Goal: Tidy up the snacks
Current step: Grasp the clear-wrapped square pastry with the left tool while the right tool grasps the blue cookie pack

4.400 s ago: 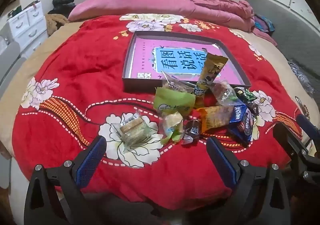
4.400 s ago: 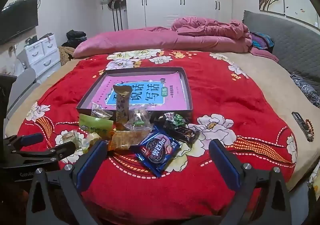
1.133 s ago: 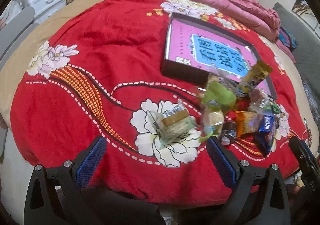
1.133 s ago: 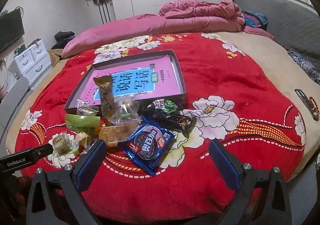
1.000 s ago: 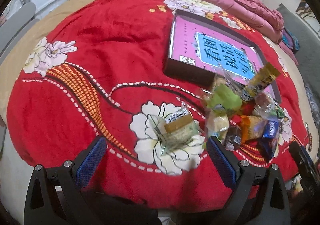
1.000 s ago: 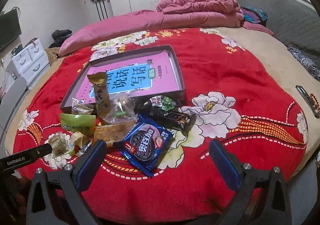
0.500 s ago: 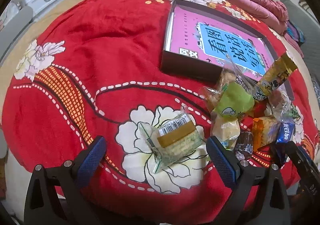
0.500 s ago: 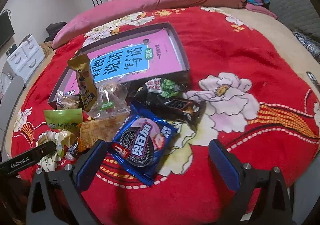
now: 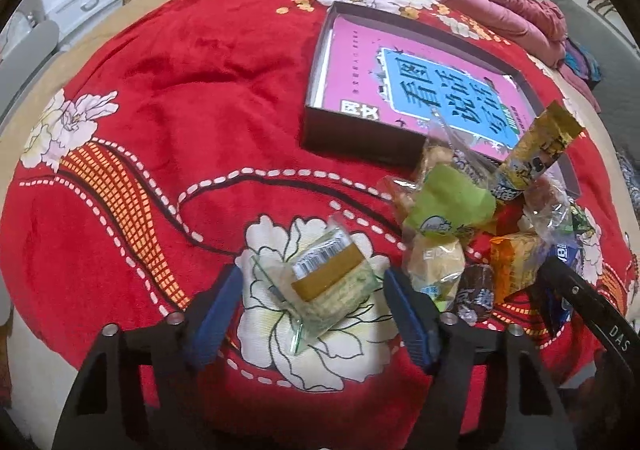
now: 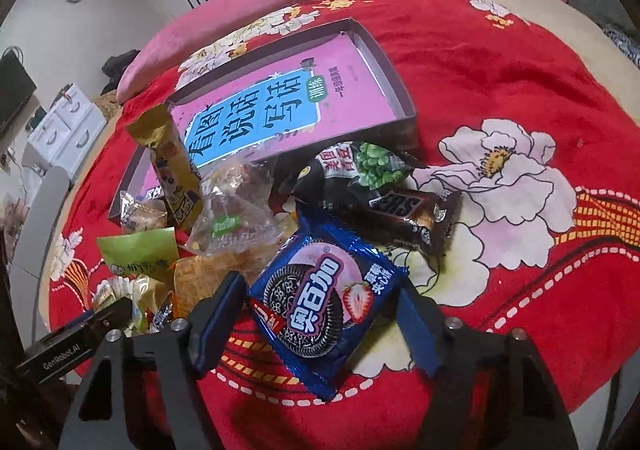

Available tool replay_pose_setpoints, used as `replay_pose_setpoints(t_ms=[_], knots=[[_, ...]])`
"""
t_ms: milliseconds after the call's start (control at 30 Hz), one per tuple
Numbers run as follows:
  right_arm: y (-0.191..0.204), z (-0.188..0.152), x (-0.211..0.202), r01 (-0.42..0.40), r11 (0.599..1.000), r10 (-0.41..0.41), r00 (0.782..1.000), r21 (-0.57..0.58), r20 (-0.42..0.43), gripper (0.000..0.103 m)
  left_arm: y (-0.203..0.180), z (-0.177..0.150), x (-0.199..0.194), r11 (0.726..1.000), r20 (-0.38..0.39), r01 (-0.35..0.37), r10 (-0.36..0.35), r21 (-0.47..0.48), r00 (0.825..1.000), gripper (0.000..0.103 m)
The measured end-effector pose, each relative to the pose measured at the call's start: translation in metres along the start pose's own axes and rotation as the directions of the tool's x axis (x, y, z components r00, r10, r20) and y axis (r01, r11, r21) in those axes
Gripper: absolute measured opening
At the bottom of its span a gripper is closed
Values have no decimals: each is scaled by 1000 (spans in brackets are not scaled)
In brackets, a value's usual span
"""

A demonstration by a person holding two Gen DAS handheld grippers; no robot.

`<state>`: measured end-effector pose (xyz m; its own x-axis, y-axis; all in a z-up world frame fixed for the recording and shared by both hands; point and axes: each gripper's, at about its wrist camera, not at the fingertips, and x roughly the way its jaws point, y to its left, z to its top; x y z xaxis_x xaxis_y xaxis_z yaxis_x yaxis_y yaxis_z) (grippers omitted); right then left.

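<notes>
Clear-wrapped pastry packet [image 9: 326, 286] lying slantwise between parted, empty jaws of left gripper [image 9: 312, 304]; blue cookie pack [image 10: 324, 302] likewise bracketed by right gripper [image 10: 320, 314], also released.

A clear-wrapped cake [image 9: 326, 284] lies flat between the left claw [image 9: 314, 314] fingers. A blue cookie pack [image 10: 324, 302] lies tilted between the right claw [image 10: 320, 324] fingers, other snacks [image 10: 236, 209] heaped beyond.

Your left claw [image 9: 312, 314] straddles the clear-wrapped green cake [image 9: 326, 284], left of the snack heap. Your right claw [image 10: 320, 314] straddles the blue cookie packet [image 10: 324, 306]. Behind the heap on the red floral bed [image 9: 160, 89] sits the dark shallow box [image 9: 352, 137].
</notes>
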<state>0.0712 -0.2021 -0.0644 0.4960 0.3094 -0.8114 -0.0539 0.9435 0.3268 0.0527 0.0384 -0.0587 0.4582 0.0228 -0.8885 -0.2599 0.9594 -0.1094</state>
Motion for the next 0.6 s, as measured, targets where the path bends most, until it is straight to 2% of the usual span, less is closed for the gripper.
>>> replay_pose_setpoints(t_ms=[67, 167, 367, 600], knots=[[1, -1, -1, -2, 1000, 2, 1000, -12, 1, 64, -2, 0, 0, 1000, 1, 12, -12, 6, 1000, 62], [2, -2, -4, -20, 1000, 20, 1000, -19, 4, 59, -2, -1, -2, 1000, 6, 23, -24, 10, 1000, 56], [-1, -3, -10, -71, 997, 71, 997, 1, 9, 56, 8, 0, -8, 993, 18, 111, -111, -36, 994, 51], [-3, -2, -22, -75, 997, 75, 996, -1, 42, 55, 19, -2, -16, 980, 30, 181, -180, -77, 983, 48]])
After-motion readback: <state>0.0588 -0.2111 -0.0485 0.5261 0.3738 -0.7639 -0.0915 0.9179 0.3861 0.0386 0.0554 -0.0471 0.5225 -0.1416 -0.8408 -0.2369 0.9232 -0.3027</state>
